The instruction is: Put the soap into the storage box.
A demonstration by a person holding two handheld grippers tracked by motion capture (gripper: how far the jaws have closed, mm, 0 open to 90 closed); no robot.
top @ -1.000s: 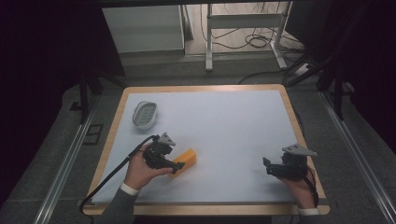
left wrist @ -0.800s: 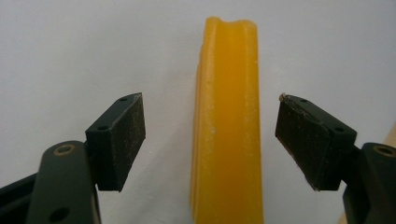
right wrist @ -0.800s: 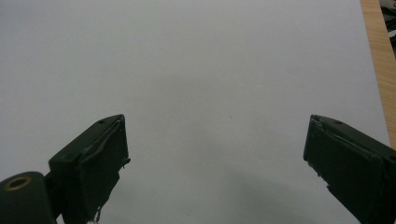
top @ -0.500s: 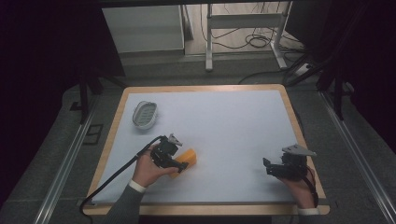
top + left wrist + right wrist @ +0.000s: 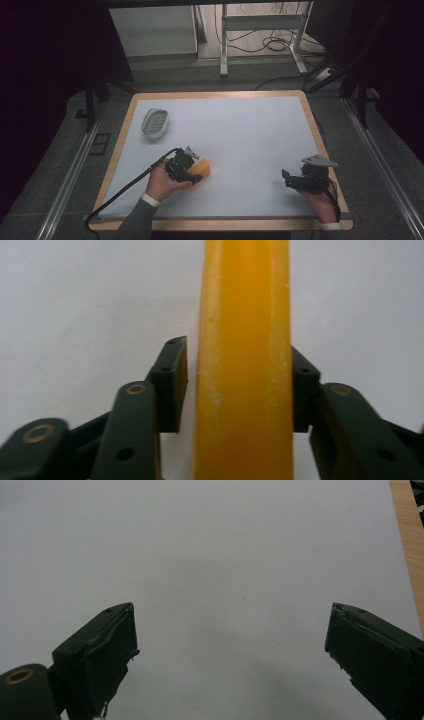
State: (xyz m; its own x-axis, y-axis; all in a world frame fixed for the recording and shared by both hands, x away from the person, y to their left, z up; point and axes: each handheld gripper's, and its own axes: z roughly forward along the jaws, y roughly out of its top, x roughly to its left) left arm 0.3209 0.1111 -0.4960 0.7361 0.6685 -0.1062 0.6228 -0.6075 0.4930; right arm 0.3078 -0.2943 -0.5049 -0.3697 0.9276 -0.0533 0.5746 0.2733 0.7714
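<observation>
Table (image 5: 220, 102): white top with a wooden rim; wide bare stretch across the middle and far right, open between the two hands.
Edges: left hand works near the near-left part, short of the near rim; right hand sits close to the near-right corner, wooden edge just beside it.
Dish (image 5: 154, 122): pale oval tray, far left, just inside the left rim, well apart from both hands.
Left gripper (image 5: 192, 170): near left of centre, cable trailing off toward the near-left corner. Jaws have just been closing around the block; in the left gripper view the right pad meets the block's side, the left pad shows a thin sliver of gap or bare contact, cannot tell which.
Right gripper (image 5: 286, 178): near right, jaws spread wide over bare white surface, nothing between them.
Block (image 5: 244, 360): orange, long, lying on the table near left of centre, running straight out between the left jaws.
Change since a second ago: left hand has come down onto the block; earlier its jaws stood wide beside it. Right hand, dish unmoved.
</observation>
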